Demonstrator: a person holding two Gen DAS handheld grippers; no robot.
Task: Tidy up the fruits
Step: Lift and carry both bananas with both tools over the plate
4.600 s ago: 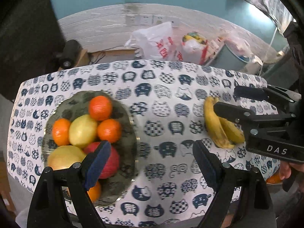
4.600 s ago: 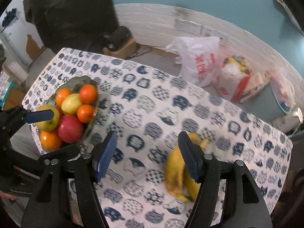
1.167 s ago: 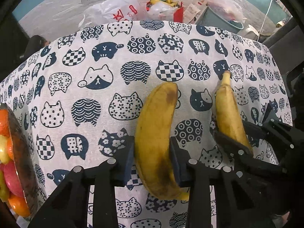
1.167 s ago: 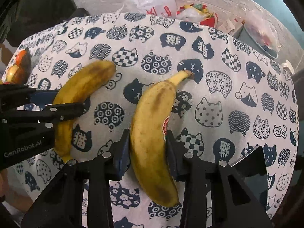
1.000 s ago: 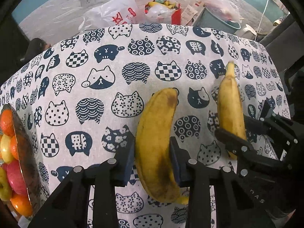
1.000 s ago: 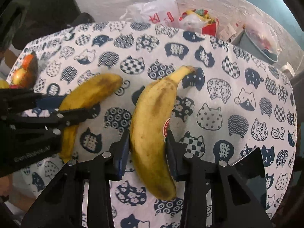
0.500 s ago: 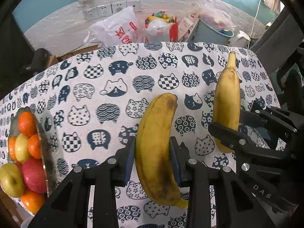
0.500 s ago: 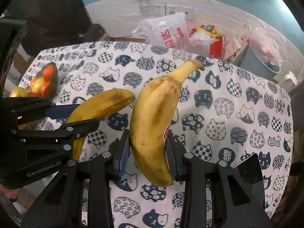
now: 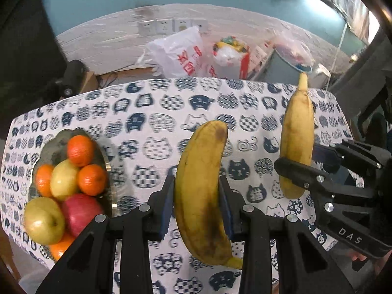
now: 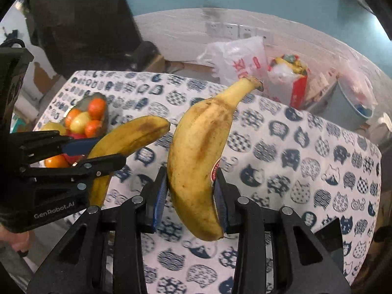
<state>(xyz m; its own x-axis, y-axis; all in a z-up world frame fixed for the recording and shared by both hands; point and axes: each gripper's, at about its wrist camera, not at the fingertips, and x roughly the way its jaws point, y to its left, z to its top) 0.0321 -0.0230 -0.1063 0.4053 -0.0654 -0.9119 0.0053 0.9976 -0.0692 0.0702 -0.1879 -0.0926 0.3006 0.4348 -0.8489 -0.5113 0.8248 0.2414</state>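
My left gripper (image 9: 197, 203) is shut on a yellow banana (image 9: 202, 186) with brown marks and holds it in the air above the table. My right gripper (image 10: 190, 191) is shut on a second banana (image 10: 198, 152) that carries a small sticker, also lifted. Each gripper shows in the other view: the right one (image 9: 316, 169) with its banana (image 9: 296, 142), the left one (image 10: 80, 154) with its banana (image 10: 127, 139). A dish (image 9: 109, 166) at the table's left end holds oranges (image 9: 80, 150), a lemon, a red apple (image 9: 80, 213) and a green apple (image 9: 44, 220).
The table has a white cloth (image 9: 152, 127) printed with cat faces. Behind it on the floor stand plastic bags (image 9: 181, 56), a red box and a grey bin (image 9: 286, 66) against a white wall with sockets. The far table edge lies close behind the bananas.
Both grippers closed on the bananas earlier and have since risen and pulled back with them. The bananas are off the cloth and the fruit dish has come into view at the left.
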